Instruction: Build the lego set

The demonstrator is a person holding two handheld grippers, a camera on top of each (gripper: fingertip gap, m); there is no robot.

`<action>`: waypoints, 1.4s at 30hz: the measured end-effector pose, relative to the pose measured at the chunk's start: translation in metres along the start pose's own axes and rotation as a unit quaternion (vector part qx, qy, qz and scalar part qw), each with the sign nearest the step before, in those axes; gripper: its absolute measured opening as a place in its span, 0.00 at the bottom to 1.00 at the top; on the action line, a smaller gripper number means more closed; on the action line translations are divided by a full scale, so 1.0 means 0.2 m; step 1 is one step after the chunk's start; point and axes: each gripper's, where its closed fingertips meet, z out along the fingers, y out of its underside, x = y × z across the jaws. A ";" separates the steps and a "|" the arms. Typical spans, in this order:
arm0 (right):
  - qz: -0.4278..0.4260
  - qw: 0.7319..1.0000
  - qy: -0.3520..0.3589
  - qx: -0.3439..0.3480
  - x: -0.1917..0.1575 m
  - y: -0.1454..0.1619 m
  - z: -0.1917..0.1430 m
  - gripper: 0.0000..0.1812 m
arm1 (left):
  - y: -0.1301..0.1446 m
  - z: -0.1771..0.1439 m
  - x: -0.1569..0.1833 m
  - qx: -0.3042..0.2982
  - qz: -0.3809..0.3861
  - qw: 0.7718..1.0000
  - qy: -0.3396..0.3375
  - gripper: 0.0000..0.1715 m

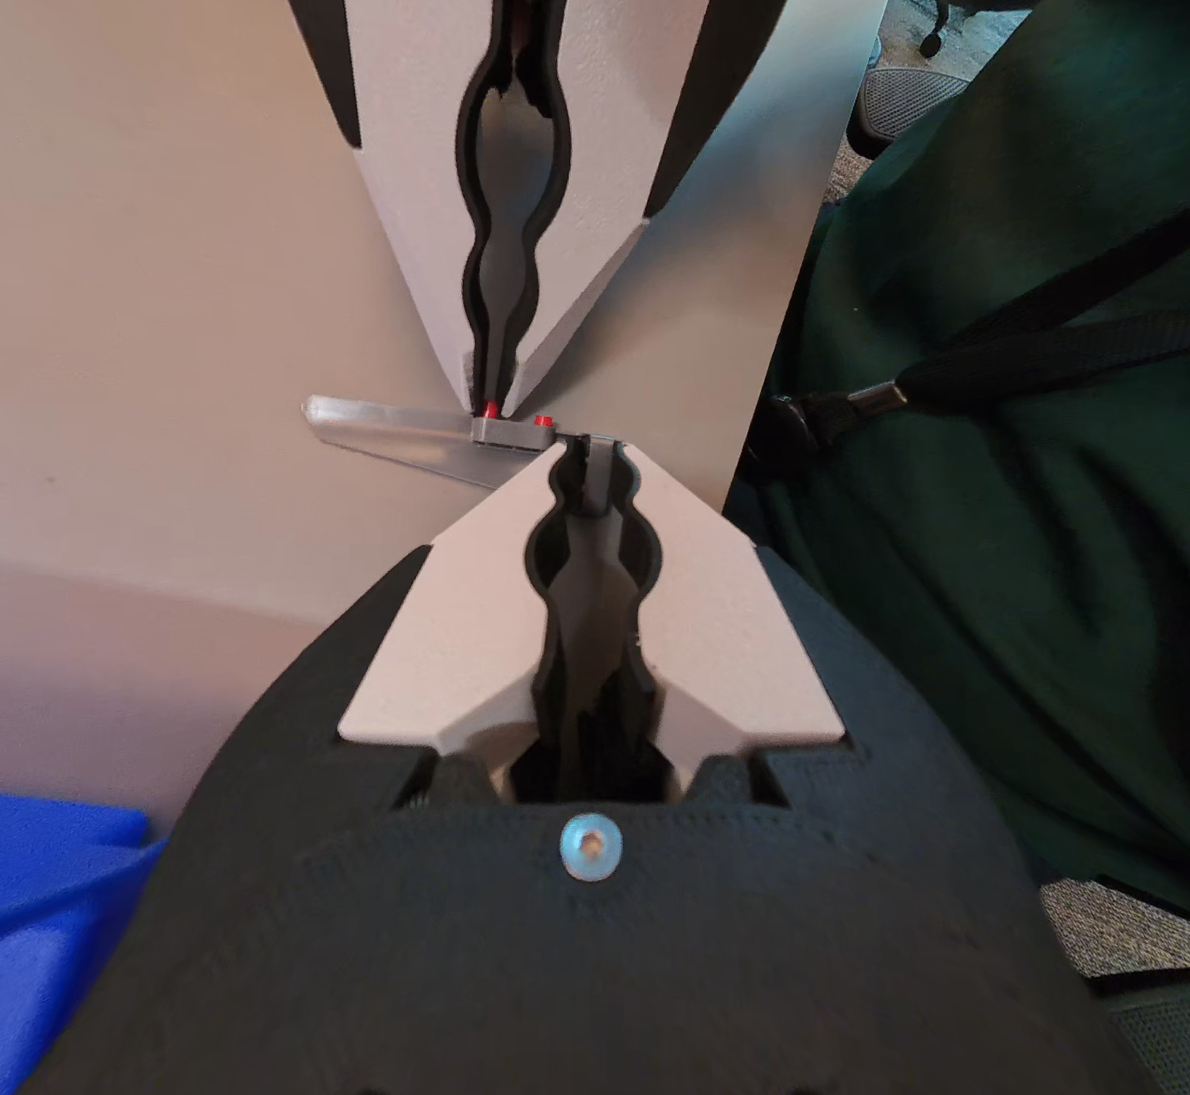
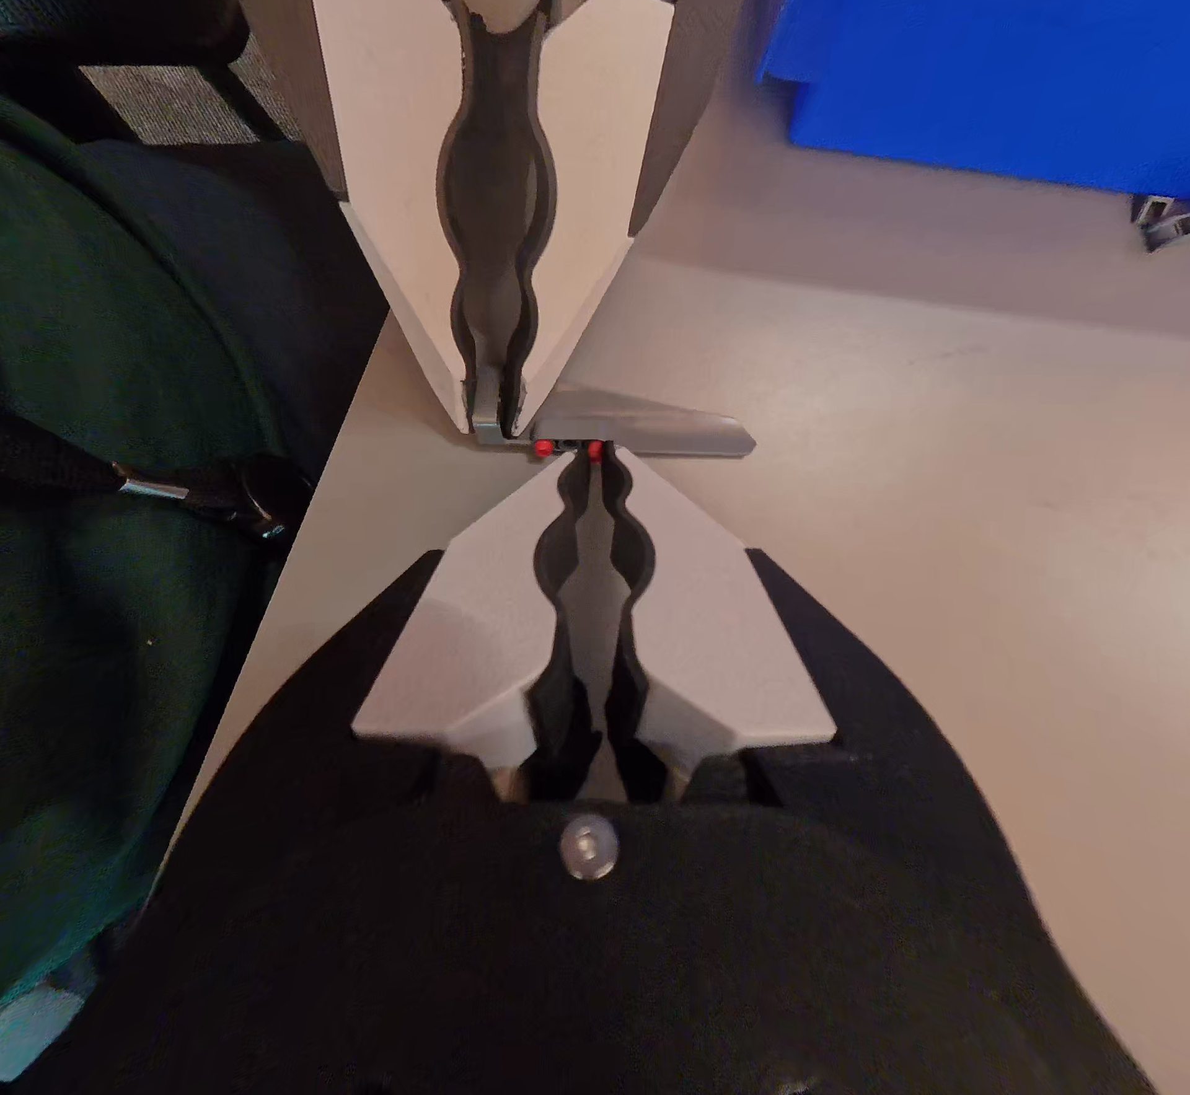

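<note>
I hold the two grippers tip to tip above the pale table (image 2: 901, 420), near its edge beside my green clothing (image 1: 966, 484). My left gripper (image 1: 591, 452) points forward with its jaws closed on the end of a grey lego assembly (image 1: 512, 430), a small plate that carries a long grey wing piece (image 1: 386, 427) reaching out to the side. My right gripper (image 2: 595, 455) faces it from the opposite side, and its jaws are closed on one red pin (image 2: 594, 449) of the plate; a second red pin (image 1: 543, 419) stands free just beside it. A blue bin (image 2: 998, 34) sits on the table behind. I can read no writing or brand in either view
</note>
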 end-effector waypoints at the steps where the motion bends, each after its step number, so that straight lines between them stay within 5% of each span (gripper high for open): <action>1: -0.002 1.000 0.000 -0.002 0.00 0.00 0.00 0.00 | 0.00 0.00 0.00 0.000 0.000 1.000 0.000 0.05; 6: 0.031 0.999 -0.024 0.001 -0.01 0.01 -0.01 0.04 | 0.00 0.00 0.01 -0.003 0.003 1.000 0.004 0.05; 12: -0.047 0.998 -0.033 -0.027 0.01 0.01 -0.07 0.10 | 0.01 0.00 0.04 -0.016 0.024 0.999 0.028 0.05; 21: -0.160 0.975 -0.141 -0.067 -0.07 0.04 -0.02 0.04 | 0.01 0.01 0.06 -0.030 0.041 0.997 0.054 0.05; 42: -0.201 0.939 -0.260 -0.101 -0.11 0.04 -0.02 0.07 | 0.01 0.01 0.08 -0.036 0.048 0.995 0.075 0.05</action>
